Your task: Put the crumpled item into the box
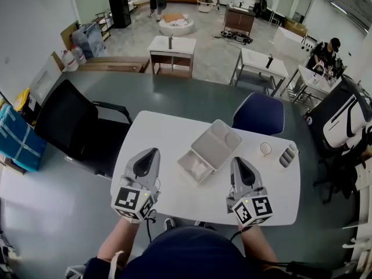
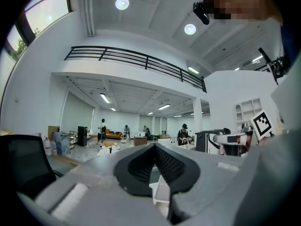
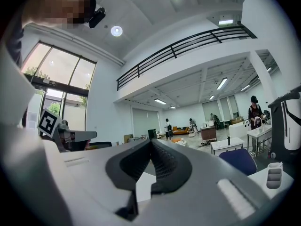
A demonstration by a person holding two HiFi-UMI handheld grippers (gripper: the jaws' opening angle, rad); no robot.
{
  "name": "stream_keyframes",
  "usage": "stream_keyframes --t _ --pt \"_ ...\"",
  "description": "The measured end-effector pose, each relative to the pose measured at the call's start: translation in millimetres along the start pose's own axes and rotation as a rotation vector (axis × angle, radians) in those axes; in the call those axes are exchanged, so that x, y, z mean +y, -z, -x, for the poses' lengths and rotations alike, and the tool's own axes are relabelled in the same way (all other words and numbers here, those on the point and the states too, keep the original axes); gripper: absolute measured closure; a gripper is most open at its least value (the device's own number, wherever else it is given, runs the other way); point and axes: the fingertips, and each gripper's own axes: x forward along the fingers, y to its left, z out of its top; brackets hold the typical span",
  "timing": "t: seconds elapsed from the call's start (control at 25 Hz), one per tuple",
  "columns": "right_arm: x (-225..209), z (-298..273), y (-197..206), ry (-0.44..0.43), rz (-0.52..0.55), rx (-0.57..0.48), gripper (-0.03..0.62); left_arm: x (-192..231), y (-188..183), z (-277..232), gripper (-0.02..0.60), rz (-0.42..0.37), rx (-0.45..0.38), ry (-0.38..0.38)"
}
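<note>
Bright, even white light fills the hall, cast by round ceiling lamps (image 2: pixel 122 3) and by tall windows (image 3: pixel 61 79) that glare pale. The white surface (image 1: pixel 174 199) carries only faint, soft shadows. All three views bow strongly at the edges, and both gripper views darken to black corners. The left claw (image 2: pixel 155 146) and right claw (image 3: pixel 151 141) loom close, slightly soft.

The box (image 1: pixel 224 138) is a pale grey hinged thing, lying open and flat near the middle of the white worktop (image 1: pixel 192 199), turned at a diagonal. The crumpled item (image 1: pixel 198 168) is a white wad, looks like paper or tissue, already sitting inside the box's lower-left half. The upper-right half is bare.
</note>
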Motion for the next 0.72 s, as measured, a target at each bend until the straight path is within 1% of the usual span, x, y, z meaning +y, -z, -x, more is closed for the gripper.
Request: stream_keyframes --t 0.72 --pt "1.7 -2.1 7.5 -0.02 -0.018 0.021 0.592 -3.7 5.6 -3.3 0.58 -0.009 0.023 0.006"
